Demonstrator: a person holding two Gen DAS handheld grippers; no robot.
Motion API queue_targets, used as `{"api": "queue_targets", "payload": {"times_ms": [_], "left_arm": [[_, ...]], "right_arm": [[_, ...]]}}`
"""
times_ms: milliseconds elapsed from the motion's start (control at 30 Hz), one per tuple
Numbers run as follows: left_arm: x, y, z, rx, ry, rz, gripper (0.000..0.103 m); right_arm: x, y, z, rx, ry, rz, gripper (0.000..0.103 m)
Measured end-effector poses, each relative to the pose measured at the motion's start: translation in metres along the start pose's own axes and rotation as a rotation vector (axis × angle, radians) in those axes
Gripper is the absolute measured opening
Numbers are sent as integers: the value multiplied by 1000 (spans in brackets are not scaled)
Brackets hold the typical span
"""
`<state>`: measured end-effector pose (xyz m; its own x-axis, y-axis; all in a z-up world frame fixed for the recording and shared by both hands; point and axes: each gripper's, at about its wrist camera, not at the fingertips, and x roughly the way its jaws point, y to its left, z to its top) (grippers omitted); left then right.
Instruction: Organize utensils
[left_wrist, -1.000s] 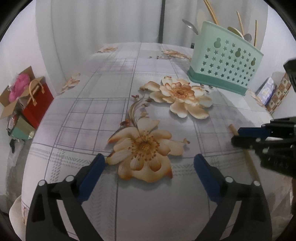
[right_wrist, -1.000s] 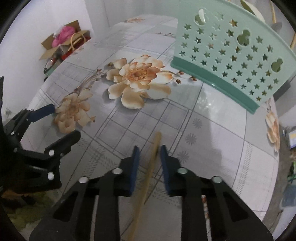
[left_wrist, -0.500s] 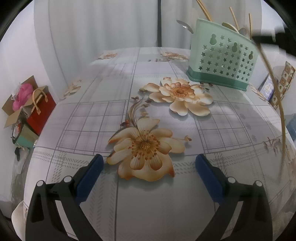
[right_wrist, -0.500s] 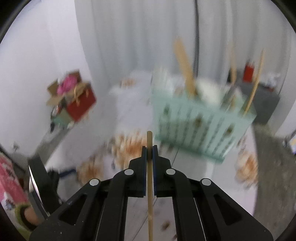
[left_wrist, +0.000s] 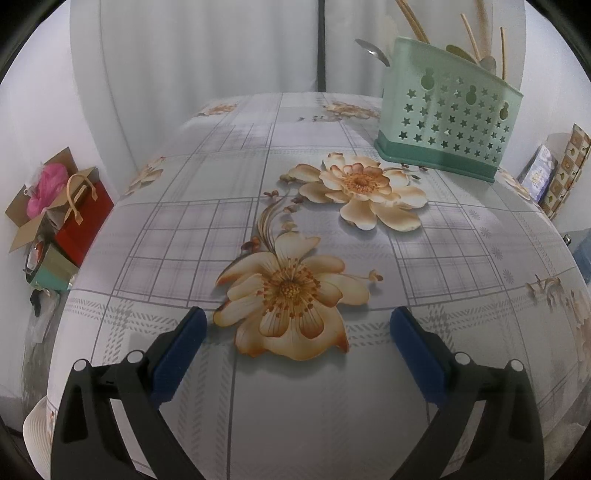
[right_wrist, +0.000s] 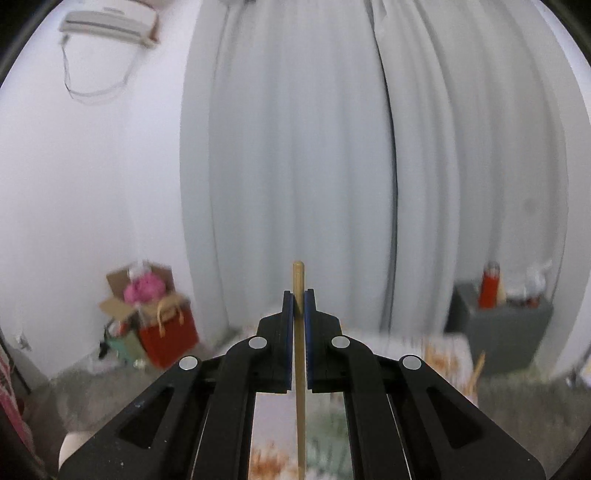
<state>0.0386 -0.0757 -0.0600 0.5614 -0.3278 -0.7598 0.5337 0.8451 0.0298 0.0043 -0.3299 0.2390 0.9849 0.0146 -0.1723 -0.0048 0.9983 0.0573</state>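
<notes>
One chopstick (right_wrist: 298, 354) is clamped between the pads of my right gripper (right_wrist: 299, 300), its blunt top poking just above the fingertips and the rest hanging straight down past the camera. That gripper looks out almost level at the white curtain (right_wrist: 295, 147) (the view is smeared at the bottom, so I can only guess the pale green patch down there is the holder). My left gripper (left_wrist: 295, 325) hangs over the table (left_wrist: 184, 229) with its jaws spread wide and nothing between them, a printed flower below.

From the left view the green utensil holder (left_wrist: 448, 125) stands at the far right of the table, already carrying a spoon (left_wrist: 373, 50) and several sticks (left_wrist: 469, 35).

I judge this the carry step: the chopstick is off the table, not yet in the holder. Next I need to bring the lower tip over an open compartment, keep it upright, lower it clear of the rim, then let go.
</notes>
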Motion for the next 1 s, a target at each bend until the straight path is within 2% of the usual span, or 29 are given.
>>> {"api": "queue_targets", "payload": {"times_ms": [133, 300, 500, 833, 900, 1000], "left_arm": [[0, -1, 0, -2, 3, 1, 97], [1, 0, 0, -3, 7, 0, 97], [1, -1, 0, -1, 14, 0, 97], [2, -1, 1, -14, 27, 8, 97], [2, 0, 0, -18, 22, 11, 97], [1, 0, -2, -21, 16, 13, 97]], "right_arm": [[15, -5, 23, -22, -97, 9, 4], [39, -9, 25, -44, -126, 14, 4], [61, -17, -6, -60, -45, -12, 4], [51, -38, -52, 5, 133, -8, 5], [45, -38, -58, 2, 147, -12, 8], [32, -41, -60, 13, 156, -4, 24]]}}
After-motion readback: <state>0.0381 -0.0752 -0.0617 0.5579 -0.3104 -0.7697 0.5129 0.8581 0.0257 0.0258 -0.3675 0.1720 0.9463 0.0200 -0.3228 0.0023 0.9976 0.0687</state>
